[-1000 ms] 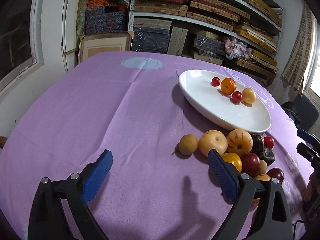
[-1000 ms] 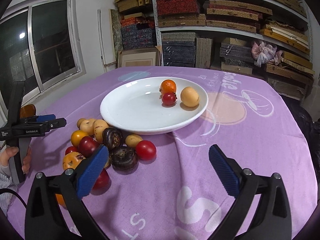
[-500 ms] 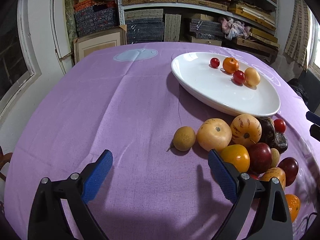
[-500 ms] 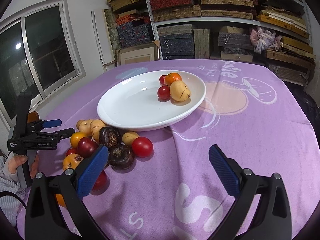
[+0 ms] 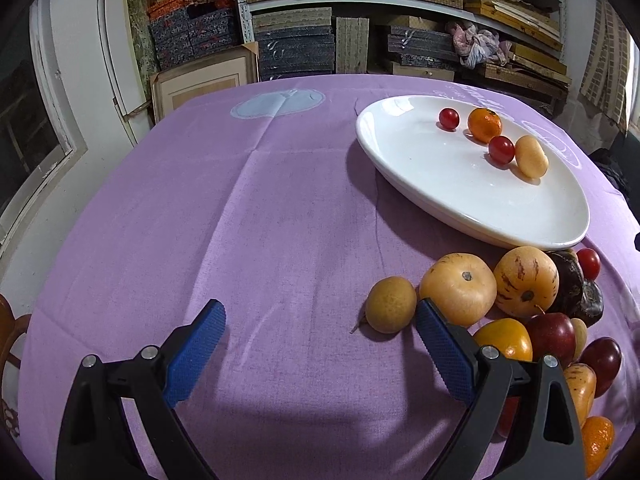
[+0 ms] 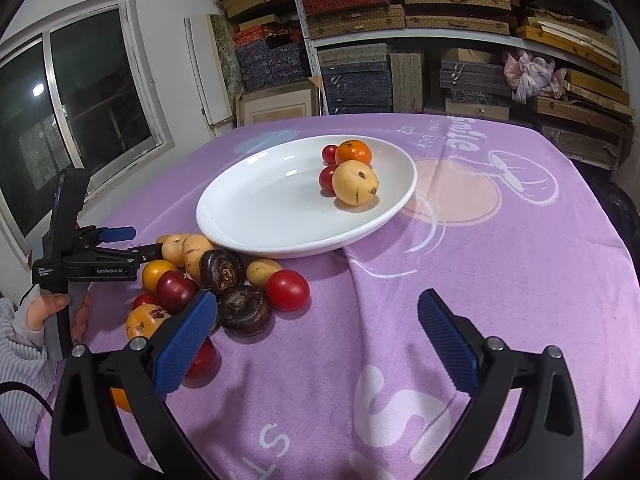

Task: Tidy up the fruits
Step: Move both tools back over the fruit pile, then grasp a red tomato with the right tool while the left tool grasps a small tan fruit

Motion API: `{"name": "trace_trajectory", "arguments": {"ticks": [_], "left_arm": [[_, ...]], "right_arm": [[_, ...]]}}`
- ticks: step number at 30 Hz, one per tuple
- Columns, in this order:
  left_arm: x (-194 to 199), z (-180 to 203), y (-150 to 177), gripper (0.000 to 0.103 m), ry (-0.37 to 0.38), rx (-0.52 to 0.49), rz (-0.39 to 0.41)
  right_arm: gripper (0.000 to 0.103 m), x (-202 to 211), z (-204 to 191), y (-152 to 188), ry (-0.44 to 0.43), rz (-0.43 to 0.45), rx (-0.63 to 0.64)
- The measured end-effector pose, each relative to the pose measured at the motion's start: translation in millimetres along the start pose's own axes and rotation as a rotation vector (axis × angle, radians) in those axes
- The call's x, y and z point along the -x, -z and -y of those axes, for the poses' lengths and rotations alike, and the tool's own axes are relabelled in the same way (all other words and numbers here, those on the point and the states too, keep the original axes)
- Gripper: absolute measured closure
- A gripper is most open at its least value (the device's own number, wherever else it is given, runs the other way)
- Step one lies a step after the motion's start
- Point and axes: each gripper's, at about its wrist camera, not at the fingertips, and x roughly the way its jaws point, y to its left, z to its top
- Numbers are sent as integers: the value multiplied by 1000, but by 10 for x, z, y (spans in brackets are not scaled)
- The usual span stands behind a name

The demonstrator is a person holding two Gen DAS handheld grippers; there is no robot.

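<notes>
Four fruits lie on the oval white ceramic plate (image 6: 280,216): two small red tomatoes (image 5: 501,150), one orange mandarin (image 6: 353,153), one yellow loquat (image 6: 355,182). The left gripper (image 5: 320,344) and the right gripper (image 6: 318,338) both hover wide open and empty, low over the purple tablecloth (image 5: 260,220). Beside the plate perhaps a dozen loose fruits (image 6: 220,276) are heaped.

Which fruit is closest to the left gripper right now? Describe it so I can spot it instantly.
Start at the white oval plate on the purple tablecloth, then drop to the fruit pile in front of it. At the pile's left edge sits a small round tan-brown fruit, beside a bigger pale-orange round fruit. It is the smallest, dullest one there, with a thin stem on the cloth.

purple tablecloth (image 5: 248,208), shelves of stacked boxes (image 6: 440,28), window (image 6: 92,92), framed picture (image 5: 200,84)
</notes>
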Motion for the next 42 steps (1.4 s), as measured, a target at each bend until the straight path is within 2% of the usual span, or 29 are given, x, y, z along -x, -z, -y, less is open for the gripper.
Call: {"name": "trace_trajectory", "arguments": {"ticks": [9, 11, 13, 15, 20, 24, 30, 33, 36, 42], "left_arm": [[8, 42, 3, 12, 7, -19, 6], [10, 53, 3, 13, 7, -22, 8], [12, 57, -1, 15, 11, -25, 9], [10, 66, -1, 16, 13, -28, 9], [2, 62, -3, 16, 20, -22, 4], [-8, 57, -9, 16, 22, -21, 0], [-49, 36, -10, 16, 33, -14, -18], [-72, 24, -19, 16, 40, -12, -27], [-78, 19, -18, 16, 42, -10, -30], [-88, 22, -22, 16, 45, -9, -36]], "right_arm": [[5, -63, -207, -12, -35, -13, 83], [9, -96, -283, -21, -23, -13, 117], [36, -152, -356, -37, -10, -26, 152], [49, -236, -381, -48, 1, -59, 166], [52, -368, -268, -104, -6, -96, 111], [64, -511, -209, -110, -23, -154, 76], [66, -636, -177, -144, -5, -186, 63], [69, -742, -173, -158, 33, -230, 86], [73, -730, -256, -146, 137, -211, 203], [73, -755, -218, -156, 93, -216, 199]]}}
